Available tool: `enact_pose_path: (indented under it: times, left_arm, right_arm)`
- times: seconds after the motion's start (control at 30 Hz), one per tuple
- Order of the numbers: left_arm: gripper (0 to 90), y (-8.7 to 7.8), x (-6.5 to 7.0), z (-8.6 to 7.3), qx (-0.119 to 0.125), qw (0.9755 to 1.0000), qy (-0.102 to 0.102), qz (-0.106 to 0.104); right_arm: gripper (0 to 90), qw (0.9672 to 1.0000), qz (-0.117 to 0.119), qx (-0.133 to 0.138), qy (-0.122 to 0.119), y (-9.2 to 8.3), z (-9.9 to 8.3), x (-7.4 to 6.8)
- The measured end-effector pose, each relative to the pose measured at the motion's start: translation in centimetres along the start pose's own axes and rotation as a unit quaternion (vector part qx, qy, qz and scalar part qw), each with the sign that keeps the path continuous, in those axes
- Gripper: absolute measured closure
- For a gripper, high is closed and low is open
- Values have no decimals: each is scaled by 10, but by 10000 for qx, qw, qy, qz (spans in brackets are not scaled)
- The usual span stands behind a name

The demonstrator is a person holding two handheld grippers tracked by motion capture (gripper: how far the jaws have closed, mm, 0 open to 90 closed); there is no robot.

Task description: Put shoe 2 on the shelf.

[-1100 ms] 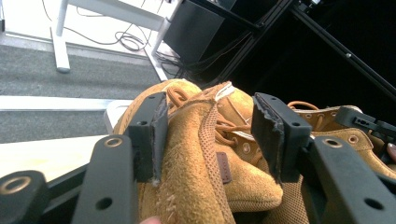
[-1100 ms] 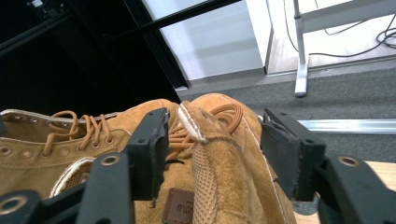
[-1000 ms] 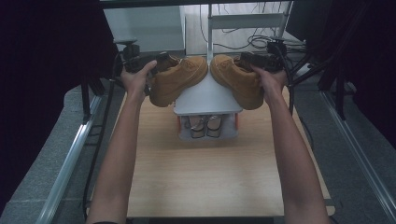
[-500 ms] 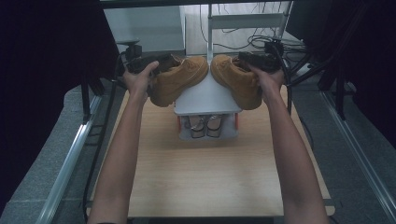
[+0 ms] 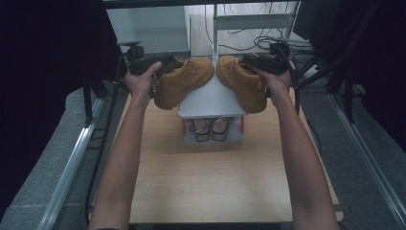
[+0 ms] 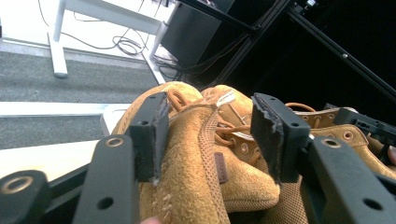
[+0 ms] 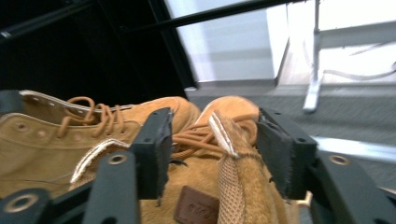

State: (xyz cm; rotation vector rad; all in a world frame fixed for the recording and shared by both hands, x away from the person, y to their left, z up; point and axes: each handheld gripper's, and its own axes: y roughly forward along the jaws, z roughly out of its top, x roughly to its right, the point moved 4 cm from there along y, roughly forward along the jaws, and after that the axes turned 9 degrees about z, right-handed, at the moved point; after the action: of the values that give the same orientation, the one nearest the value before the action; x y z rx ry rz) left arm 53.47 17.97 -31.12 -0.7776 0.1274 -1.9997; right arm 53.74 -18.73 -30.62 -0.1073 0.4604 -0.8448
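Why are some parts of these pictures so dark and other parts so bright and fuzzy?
High view: black curtains at both sides stay dark, while the wooden table is evenly lit. Left gripper view: the floor behind glares pale, and the near tan boot looks soft. Right gripper view: the bright background is washed out and blurred; the other boot fills the front.

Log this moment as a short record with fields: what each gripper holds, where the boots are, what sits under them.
left gripper: fingers either side of the left tan boot at its collar, jaws just reopening
right gripper: fingers around the right tan boot at its tongue, jaws just reopening
boots: toes nearly meeting above the white shoe rack
rack lower tier: a pair of shoes
surface: wooden table
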Motion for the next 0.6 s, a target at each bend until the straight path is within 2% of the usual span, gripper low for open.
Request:
enact_pose_path:
  times: [0.13,0.23,0.43,0.6]
  left_arm:
    - [439,-2,-1,1,4,10000,72,-7]
    - [410,-8,-1,5,147,9999,71,-21]
    - [410,-19,-2,10,224,9996,167,21]
    - [420,-35,1,12,292,9989,356,31]
  right_arm:
    - [372,9996,-139,12,-256,0,2,-1]
    - [328,9988,-278,125,-388,-1,6,-2]
    - [306,9983,-237,207,-492,-7,16,-7]
    - [318,9975,-205,377,-556,-25,25,-15]
